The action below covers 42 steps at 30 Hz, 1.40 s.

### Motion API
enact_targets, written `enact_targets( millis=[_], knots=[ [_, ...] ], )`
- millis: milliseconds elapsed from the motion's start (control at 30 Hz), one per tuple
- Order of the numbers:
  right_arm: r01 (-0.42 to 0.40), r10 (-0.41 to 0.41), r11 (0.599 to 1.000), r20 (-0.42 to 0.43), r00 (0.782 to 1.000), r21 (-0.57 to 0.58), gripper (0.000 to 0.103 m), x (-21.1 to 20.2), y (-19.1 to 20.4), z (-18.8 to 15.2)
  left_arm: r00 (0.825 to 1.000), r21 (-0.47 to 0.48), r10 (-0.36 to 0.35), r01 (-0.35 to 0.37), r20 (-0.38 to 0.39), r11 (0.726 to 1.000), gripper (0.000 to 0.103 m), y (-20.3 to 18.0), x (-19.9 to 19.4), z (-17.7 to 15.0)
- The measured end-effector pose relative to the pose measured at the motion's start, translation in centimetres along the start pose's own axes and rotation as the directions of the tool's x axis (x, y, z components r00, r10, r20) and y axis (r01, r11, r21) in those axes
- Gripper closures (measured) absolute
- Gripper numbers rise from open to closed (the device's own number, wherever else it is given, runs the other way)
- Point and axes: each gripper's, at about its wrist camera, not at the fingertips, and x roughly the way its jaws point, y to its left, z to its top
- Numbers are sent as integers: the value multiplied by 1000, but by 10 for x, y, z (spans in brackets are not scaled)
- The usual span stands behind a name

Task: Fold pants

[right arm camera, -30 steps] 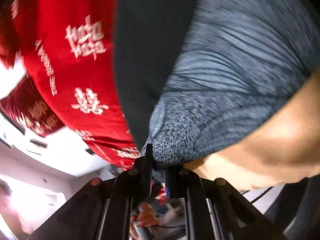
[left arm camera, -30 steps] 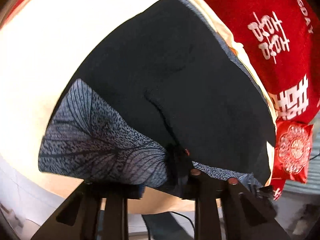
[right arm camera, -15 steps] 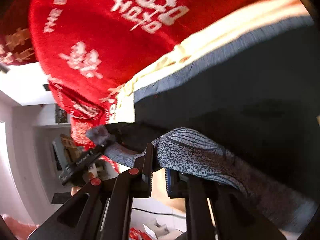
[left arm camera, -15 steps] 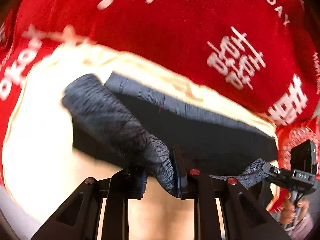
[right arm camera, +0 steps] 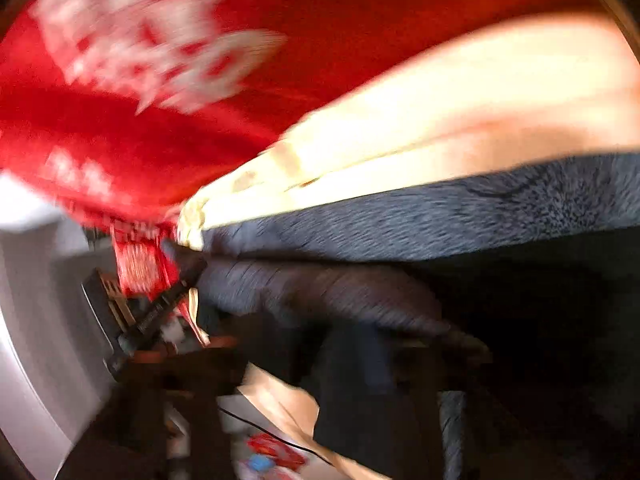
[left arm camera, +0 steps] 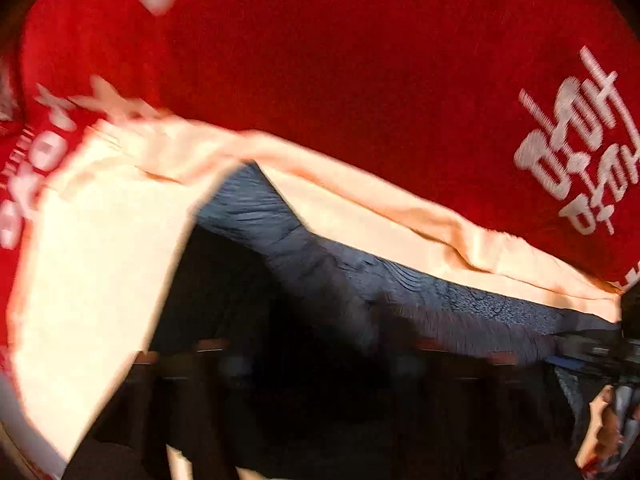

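The pants, dark with a grey patterned band, lie on a cream sheet beside a red blanket on the bed. Their near edge looks lifted and carried over the rest, so I judge a fold is under way, not yet laid flat. Both views are motion-blurred: the left gripper and right gripper sit against the cloth and probably pinch it, but I cannot tell for certain.
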Motion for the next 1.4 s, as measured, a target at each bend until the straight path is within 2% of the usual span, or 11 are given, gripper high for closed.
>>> enact_targets(
  millis=[133,167,233,367,433,500,633,733,867,1200,1400],
  knots=[
    [76,-67,980,51,996,-183,21,-20,45,-25,999,36,33,-34,25,999,25,3,-25,-6],
    [87,-78,972,48,996,-220,26,-17,54,-30,999,54,40,-41,12,998,25,0,-22,-8],
    [143,-139,949,36,990,-280,50,-4,64,-31,997,101,71,-68,-19,993,25,-14,-4,-13],
    [282,-290,888,33,957,-364,60,35,59,-19,997,126,73,-68,-38,990,25,-43,30,-21],
    [386,-380,834,96,920,-394,67,47,51,-9,991,139,129,-124,-26,982,25,-54,51,-20],
    [351,-341,871,89,936,-343,70,44,38,0,988,123,153,-151,-7,981,25,-56,60,-18],
    [299,-279,911,108,954,-285,60,9,31,-6,985,137,172,-167,-28,976,25,-57,50,-20],
    [254,-223,932,142,964,-259,44,-31,27,-28,983,166,181,-173,-37,971,25,-58,27,-34],
    [241,-209,951,171,963,-195,43,-71,8,-66,985,191,160,-145,-65,971,25,-64,-5,-66],
    [324,-337,942,277,900,91,43,-157,-74,-191,986,366,57,5,-158,931,25,-142,-37,-141],
    [371,-440,890,283,853,264,43,-189,-126,-284,993,492,6,53,-118,869,25,-188,-53,-164]
  ],
)
